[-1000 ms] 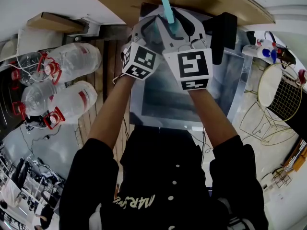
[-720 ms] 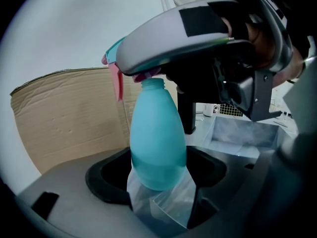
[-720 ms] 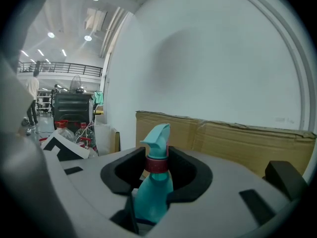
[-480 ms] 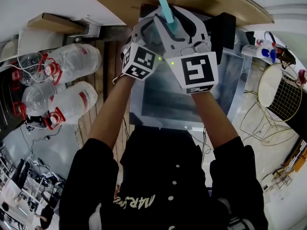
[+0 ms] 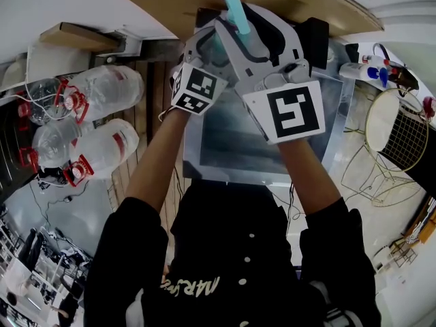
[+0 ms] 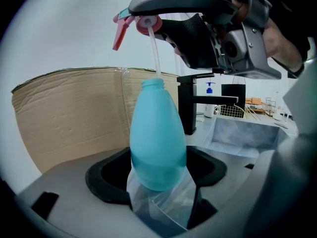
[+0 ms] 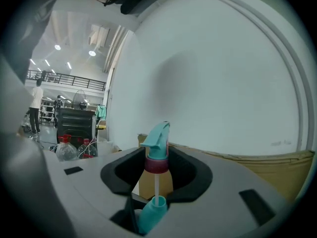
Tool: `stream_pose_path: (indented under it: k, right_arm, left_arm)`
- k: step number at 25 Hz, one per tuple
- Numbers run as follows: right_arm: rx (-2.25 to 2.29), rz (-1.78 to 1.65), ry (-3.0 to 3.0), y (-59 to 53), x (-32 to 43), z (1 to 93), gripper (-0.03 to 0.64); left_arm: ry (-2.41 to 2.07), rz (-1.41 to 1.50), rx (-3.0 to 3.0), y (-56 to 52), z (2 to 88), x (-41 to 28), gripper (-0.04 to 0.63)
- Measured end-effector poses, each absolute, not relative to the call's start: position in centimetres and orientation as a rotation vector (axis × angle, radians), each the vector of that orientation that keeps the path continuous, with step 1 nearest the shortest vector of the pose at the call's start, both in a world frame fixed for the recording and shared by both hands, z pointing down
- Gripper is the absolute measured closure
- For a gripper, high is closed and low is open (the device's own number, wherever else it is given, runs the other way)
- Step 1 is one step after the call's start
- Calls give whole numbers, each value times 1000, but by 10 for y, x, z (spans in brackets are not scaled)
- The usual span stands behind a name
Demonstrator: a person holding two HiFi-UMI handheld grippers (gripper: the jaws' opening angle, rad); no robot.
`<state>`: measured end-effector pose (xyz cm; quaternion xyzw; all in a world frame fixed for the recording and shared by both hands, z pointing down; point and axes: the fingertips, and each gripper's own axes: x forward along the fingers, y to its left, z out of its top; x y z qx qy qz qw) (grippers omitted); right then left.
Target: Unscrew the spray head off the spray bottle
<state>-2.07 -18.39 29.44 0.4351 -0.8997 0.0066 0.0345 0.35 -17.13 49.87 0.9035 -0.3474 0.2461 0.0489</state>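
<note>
Showing only in gripper views: spray head (image 7: 158, 139) off spray bottle (image 6: 157, 143).

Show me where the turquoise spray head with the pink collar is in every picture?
Head view: turquoise plastic spray head, at the top centre edge.
Left gripper view: top, left of centre, above the turquoise plastic bottle.
Right gripper view: just below centre.
Shared landmark: the brown cardboard sheet, in all three.
</note>
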Motion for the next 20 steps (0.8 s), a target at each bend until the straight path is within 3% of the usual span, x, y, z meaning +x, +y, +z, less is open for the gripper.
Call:
stream_pose_path:
  k: [20]
  right_arm:
    - [1383, -39, -2871, -171, 8, 220, 460]
  left_arm:
    - [-1067, 741, 2751, -171, 499, 5, 232]
